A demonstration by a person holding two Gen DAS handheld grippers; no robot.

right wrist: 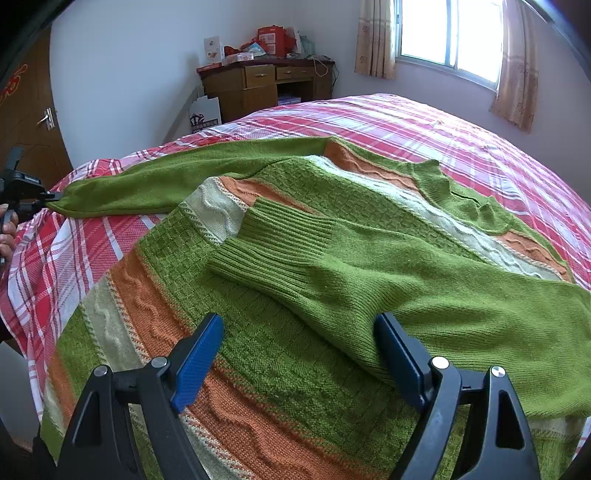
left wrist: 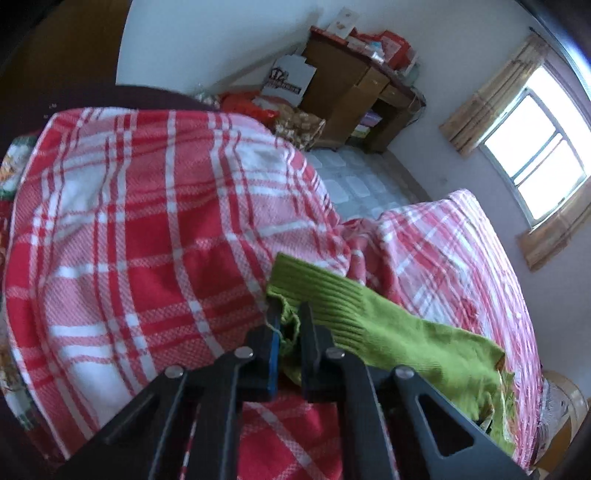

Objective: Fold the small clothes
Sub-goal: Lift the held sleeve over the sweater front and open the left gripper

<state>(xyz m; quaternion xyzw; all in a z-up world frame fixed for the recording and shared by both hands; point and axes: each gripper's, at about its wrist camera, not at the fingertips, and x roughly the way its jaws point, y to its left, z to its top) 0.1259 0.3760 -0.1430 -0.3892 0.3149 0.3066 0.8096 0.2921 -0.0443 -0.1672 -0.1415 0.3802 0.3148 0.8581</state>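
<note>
A small knitted sweater (right wrist: pixel 280 332), green with orange and cream stripes, lies spread on the red plaid bed (right wrist: pixel 424 122). Its right sleeve (right wrist: pixel 332 258) is folded across the body, ribbed cuff at the middle. Its left sleeve (right wrist: pixel 155 184) stretches out to the left. My left gripper (left wrist: pixel 290 317) is shut on that sleeve's green ribbed cuff (left wrist: pixel 321 291) above the plaid cover; it also shows at the far left of the right wrist view (right wrist: pixel 22 192). My right gripper (right wrist: pixel 299 354) is open and empty, hovering low over the sweater body beside the folded sleeve.
A wooden desk (right wrist: pixel 258 85) piled with red boxes stands against the far wall, a white carton (right wrist: pixel 205 112) beside it. A curtained window (right wrist: pixel 447 33) is at the back right. A door (right wrist: pixel 33 122) is on the left. The bed's edge drops to a tiled floor (left wrist: pixel 354 173).
</note>
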